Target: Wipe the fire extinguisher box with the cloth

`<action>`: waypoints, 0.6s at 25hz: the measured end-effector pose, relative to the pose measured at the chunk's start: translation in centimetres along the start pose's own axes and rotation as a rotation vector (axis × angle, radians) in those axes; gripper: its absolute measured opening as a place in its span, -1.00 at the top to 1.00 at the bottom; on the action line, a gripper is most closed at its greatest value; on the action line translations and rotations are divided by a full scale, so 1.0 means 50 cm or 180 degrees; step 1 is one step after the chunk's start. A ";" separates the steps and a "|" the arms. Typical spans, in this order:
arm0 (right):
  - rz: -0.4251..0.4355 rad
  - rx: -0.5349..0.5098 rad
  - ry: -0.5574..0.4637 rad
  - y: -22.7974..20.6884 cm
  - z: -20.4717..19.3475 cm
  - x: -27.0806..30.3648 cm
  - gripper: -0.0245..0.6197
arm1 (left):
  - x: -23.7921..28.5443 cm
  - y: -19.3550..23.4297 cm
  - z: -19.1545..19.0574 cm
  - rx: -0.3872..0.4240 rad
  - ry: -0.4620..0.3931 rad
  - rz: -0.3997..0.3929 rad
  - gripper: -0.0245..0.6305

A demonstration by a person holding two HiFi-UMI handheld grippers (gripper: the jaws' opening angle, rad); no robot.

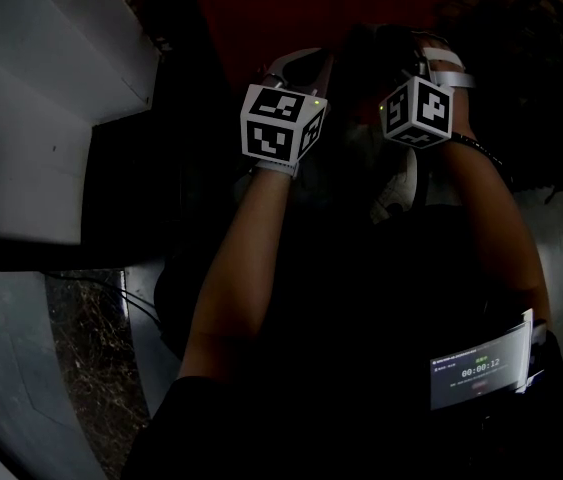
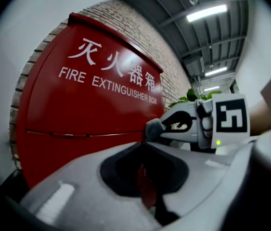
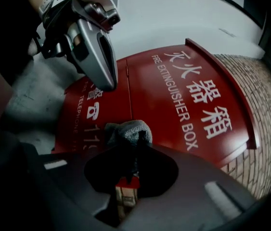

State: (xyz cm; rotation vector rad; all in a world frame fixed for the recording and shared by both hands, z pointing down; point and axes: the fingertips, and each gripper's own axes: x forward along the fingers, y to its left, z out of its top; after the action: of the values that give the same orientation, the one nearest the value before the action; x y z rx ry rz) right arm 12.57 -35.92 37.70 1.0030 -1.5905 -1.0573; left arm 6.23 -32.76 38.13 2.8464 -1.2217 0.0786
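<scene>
The right gripper [image 3: 137, 141] pinches a grey cloth [image 3: 125, 130] before the closed red fire extinguisher box [image 3: 174, 95]; the left gripper [image 2: 143, 144] is clenched, empty.

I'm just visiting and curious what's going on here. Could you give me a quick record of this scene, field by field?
setting: red fire extinguisher box against a brick wall
left gripper: jaws together, nothing between them
right gripper: jaws shut on a grey cloth
cloth position: bunched at the jaw tips, in front of the box; whether it touches the box cannot be told
grippers: side by side, both raised toward the box
</scene>
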 end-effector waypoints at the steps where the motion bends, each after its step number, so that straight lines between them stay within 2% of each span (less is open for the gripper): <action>1: 0.0002 -0.0001 0.0040 0.000 -0.014 -0.002 0.81 | -0.001 -0.002 -0.002 0.0013 0.0011 -0.0003 0.92; 10: 0.0054 0.0145 0.0353 0.000 -0.105 -0.010 0.81 | -0.005 -0.011 -0.006 0.0028 0.0049 -0.0015 0.92; 15: 0.0050 0.0150 0.0305 -0.004 -0.064 -0.026 0.81 | -0.023 0.016 -0.008 -0.0048 0.0055 0.0078 0.92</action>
State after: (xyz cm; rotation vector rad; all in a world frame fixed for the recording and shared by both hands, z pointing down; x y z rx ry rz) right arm 15.98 -35.31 37.74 1.0554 -1.5490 -0.9511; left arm 4.86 -32.45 38.47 2.8123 -1.2486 0.0939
